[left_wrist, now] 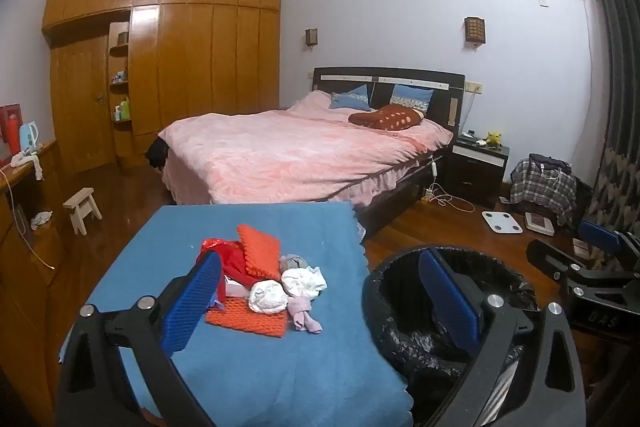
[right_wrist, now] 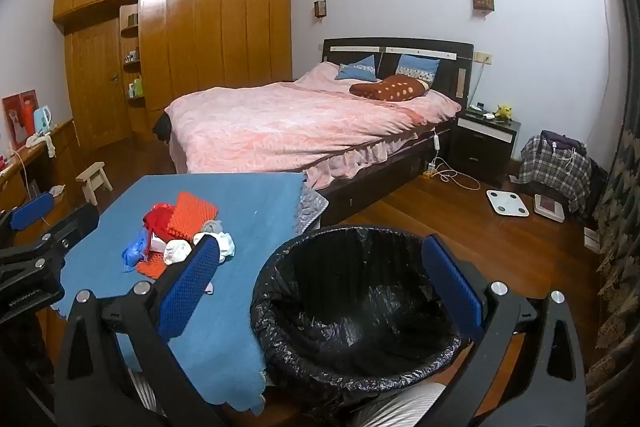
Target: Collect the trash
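Observation:
A heap of trash lies on a blue-clothed table (left_wrist: pixel 256 379): crumpled white tissues (left_wrist: pixel 269 295), orange mesh pads (left_wrist: pixel 260 251), red plastic (left_wrist: pixel 234 259) and a pink scrap (left_wrist: pixel 304 315). The heap also shows in the right wrist view (right_wrist: pixel 176 239), with a blue plastic bag (right_wrist: pixel 134 251). A black-lined bin (right_wrist: pixel 356 303) stands right of the table and shows in the left wrist view (left_wrist: pixel 432 323). My left gripper (left_wrist: pixel 320 311) is open and empty, just short of the heap. My right gripper (right_wrist: pixel 320 287) is open and empty above the bin.
A pink-covered bed (left_wrist: pixel 296 151) stands behind the table. A small wooden stool (left_wrist: pixel 82 209) is on the floor at left, by a wooden counter (left_wrist: pixel 24 171). A white scale (right_wrist: pixel 507 202) and a plaid-draped pile (right_wrist: pixel 556 163) are at right. A wardrobe (right_wrist: pixel 180 39) fills the back wall.

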`<state>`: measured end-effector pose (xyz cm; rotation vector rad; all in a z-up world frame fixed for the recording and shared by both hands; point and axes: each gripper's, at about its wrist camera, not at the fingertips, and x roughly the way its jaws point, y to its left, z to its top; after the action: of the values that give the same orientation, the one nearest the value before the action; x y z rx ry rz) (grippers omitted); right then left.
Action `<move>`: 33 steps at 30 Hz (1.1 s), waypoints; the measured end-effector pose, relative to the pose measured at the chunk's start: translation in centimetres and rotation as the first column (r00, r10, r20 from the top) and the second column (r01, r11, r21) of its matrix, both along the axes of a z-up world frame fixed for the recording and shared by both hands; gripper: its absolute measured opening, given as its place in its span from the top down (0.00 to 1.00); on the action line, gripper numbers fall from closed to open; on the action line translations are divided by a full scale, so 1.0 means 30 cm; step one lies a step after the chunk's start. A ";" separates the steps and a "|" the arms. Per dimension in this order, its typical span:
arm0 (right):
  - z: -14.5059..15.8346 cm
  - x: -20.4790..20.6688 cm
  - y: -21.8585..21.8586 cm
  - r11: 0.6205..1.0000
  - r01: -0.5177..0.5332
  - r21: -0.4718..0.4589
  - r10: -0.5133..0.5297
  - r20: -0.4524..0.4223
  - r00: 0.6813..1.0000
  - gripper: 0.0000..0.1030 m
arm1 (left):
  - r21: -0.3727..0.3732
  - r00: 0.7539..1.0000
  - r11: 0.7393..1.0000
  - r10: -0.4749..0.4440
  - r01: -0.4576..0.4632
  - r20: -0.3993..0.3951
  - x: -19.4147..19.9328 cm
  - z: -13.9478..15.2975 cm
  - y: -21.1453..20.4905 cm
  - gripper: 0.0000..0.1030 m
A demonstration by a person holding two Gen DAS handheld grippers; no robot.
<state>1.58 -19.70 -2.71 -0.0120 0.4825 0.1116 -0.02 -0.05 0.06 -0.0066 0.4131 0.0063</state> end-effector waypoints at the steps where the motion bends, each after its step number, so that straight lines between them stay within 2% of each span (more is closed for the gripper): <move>1: 0.000 0.000 0.000 1.000 -0.001 0.001 0.001 0.001 1.000 0.05 | -0.009 1.000 1.000 0.000 0.000 0.000 -0.001 0.000 0.002 0.06; 33: -0.011 0.015 0.021 1.000 -0.006 -0.002 0.006 0.001 1.000 0.05 | -0.003 1.000 1.000 0.008 -0.008 -0.006 0.002 -0.017 0.024 0.06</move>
<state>2.02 -19.07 -3.03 -0.0150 0.4819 0.1169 0.04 0.66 -0.44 -0.0116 0.4187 0.0134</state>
